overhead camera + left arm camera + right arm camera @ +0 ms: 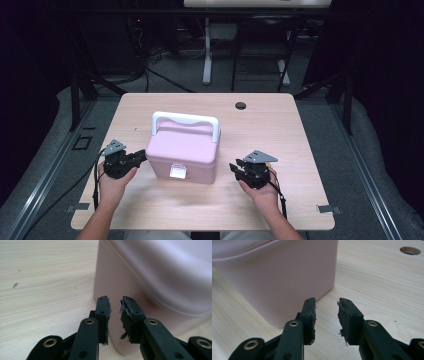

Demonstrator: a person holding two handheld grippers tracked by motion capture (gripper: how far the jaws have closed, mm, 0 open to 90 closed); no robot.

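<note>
Your left gripper (pixel 134 159) and right gripper (pixel 239 169) flank the pink box (pixel 185 150), both parted, holding nothing. Squeeze its smooth walls unevenly and it may skid across the worktop (pixel 270 125).

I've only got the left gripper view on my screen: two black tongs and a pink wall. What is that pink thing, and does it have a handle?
Observer: It is a pink box with a lid and a white handle arching over the top, standing on a wooden table.
Operator: Is there a way to open it?
Observer: A small pale latch sits on the front wall, facing the person.
Operator: Where is the other hand?
Observer: The right tongs are on the box's other side, jaws apart, a little off its corner and holding nothing.
Operator: Anything else on the table?
Observer: A round hole near the far edge.
</note>
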